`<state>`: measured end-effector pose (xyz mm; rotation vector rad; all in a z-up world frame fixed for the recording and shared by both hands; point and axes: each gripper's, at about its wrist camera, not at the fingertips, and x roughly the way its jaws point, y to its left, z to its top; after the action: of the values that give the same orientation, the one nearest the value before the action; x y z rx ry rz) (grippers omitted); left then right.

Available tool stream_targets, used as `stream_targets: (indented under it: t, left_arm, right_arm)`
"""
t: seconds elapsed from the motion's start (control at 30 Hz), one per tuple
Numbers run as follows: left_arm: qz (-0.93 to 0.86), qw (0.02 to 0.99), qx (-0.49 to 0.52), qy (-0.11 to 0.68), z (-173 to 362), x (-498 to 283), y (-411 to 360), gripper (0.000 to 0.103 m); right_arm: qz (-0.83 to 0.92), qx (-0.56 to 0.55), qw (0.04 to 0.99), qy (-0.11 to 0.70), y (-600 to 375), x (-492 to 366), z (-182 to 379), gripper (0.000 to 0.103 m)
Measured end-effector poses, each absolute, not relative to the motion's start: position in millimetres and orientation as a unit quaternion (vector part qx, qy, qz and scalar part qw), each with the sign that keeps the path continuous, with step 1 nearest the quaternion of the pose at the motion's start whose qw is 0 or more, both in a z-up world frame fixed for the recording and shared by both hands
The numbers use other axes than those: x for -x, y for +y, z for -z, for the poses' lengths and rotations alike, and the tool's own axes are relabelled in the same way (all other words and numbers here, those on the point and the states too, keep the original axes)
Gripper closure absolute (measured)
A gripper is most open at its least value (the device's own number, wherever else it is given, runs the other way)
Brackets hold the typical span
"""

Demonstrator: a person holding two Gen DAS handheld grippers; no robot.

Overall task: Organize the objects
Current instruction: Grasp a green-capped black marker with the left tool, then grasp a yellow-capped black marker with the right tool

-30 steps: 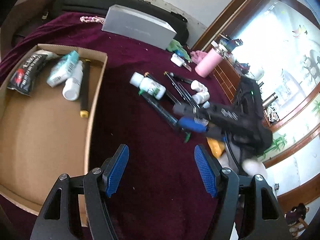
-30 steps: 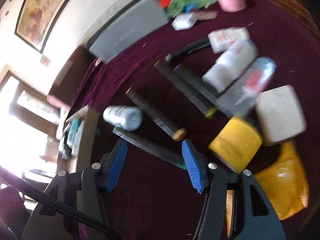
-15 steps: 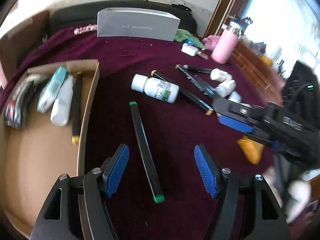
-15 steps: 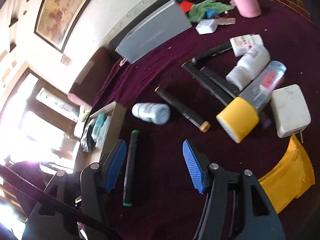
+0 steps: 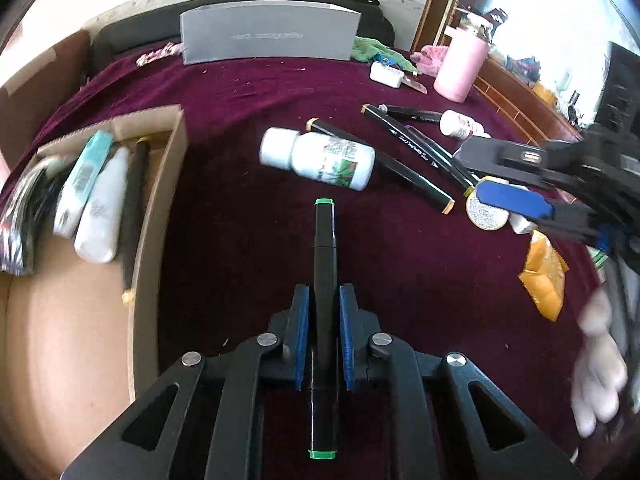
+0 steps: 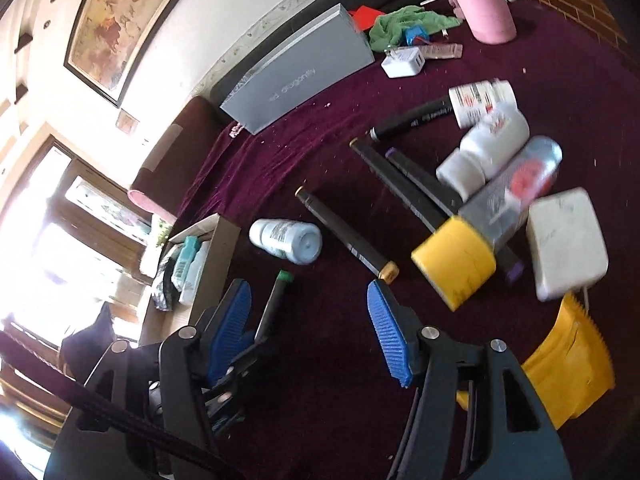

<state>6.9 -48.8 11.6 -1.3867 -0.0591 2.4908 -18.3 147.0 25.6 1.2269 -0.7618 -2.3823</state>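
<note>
My left gripper is shut on a black marker with green end caps, which points away along the fingers above the dark red cloth. In the right wrist view the same marker shows held by the left gripper at the lower left. My right gripper is open and empty, and shows at the right of the left wrist view. A cardboard box to the left holds tubes, a pouch and a black marker.
On the cloth lie a white bottle, several black markers, small white bottles, a yellow-capped bottle, a white charger and a yellow packet. A grey box and pink flask stand at the back.
My left gripper has moved forward over the green-capped marker and shut on it. The right gripper has drawn back to the right, still open.
</note>
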Motion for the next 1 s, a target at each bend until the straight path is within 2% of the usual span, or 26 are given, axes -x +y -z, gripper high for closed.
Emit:
stream_targets:
  t: [0.13, 0.3, 0.43, 0.77, 0.8, 0.83, 0.9, 1.0]
  left_arm:
    - [-0.861, 0.160, 0.481, -0.039, -16, -22, -63, 0.092]
    - [-0.853, 0.173, 0.491, -0.043, -8, -28, -64, 0.092]
    - [-0.853, 0.177, 0.490, -0.042, -5, -29, -61, 0.092]
    - [-0.867, 0.170, 0.468, -0.007, -5, -31, -50, 0.091]
    - [-0.868, 0.171, 0.466, -0.002, -5, -32, -49, 0.091]
    - [-0.868, 0.172, 0.465, 0.000, -5, -33, -49, 0.091]
    - [-0.866, 0.178, 0.468, -0.009, -6, -33, -52, 0.091]
    - [-0.860, 0.186, 0.474, -0.028, -6, -35, -59, 0.092]
  right_arm:
    - [0.848, -0.457, 0.160, -0.215, 133, 38, -26, 0.043]
    - [0.859, -0.494, 0.096, -0.089, 103, 63, -17, 0.043]
    - [0.855, -0.514, 0.070, -0.007, 83, 74, -6, 0.052]
    - [0.847, -0.528, 0.049, 0.037, 66, 108, 1, 0.060]
    - [0.847, -0.527, 0.050, 0.044, 63, 107, 1, 0.067]
    - [0.847, -0.526, 0.058, 0.050, 60, 106, 1, 0.082]
    - [0.842, -0.533, 0.067, 0.056, 53, 102, 0, 0.091]
    - [0.836, -0.542, 0.068, 0.052, 53, 93, -1, 0.091]
